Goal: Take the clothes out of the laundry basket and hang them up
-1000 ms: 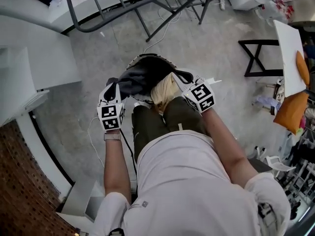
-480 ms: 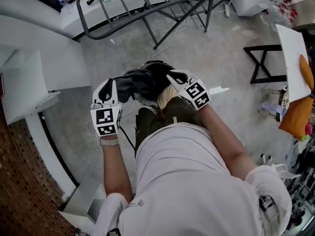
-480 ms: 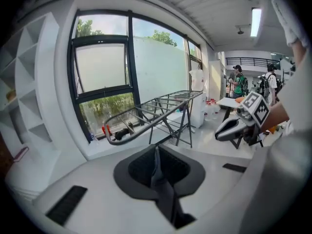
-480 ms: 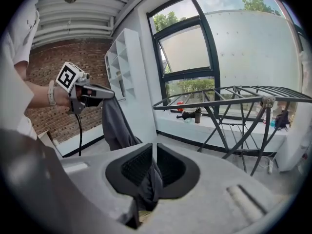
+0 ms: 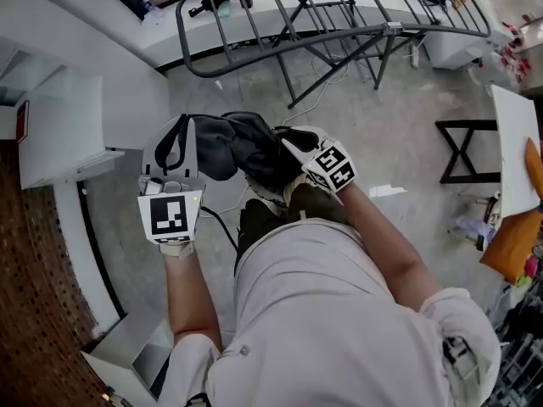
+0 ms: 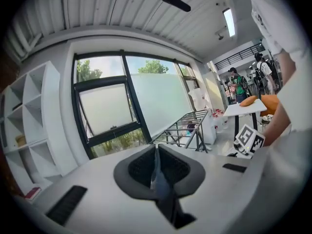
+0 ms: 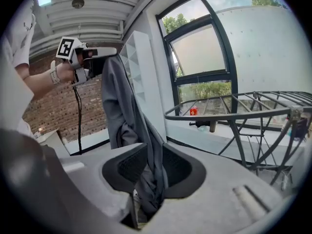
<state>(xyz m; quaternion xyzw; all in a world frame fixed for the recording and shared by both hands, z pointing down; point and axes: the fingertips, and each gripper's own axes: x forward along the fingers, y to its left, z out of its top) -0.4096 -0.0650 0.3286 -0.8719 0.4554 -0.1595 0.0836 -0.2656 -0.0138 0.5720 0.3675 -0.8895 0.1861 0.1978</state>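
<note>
While the dark grey fabric garment (image 5: 229,147) is held up in front of the person, it spans both grippers in the head view. It sits at 6 o'clock from the grey metal drying rack (image 5: 339,32).

Left gripper (image 5: 182,134):
- Position: at the 9 o'clock end of the garment, with the marker cube facing the camera.
- Jaws: pressed together, with only a hairline gap. The left gripper view shows a thin fold of the garment pinched between the two dark ribbed pads (image 6: 139,167).

Right gripper (image 5: 288,142):
- Position: at the 3 o'clock end of the garment, pointing toward 10 o'clock.
- Jaws: partly spread, and they have just been opening. The right gripper view shows a bunched length of the garment running down through the gap between the pads (image 7: 178,169). The cloth lies loose there and is not clamped.

In the right gripper view the garment drops from the left gripper, at 10 o'clock, into the right jaws at 6 o'clock. The drying rack stands at 3 o'clock.
</note>
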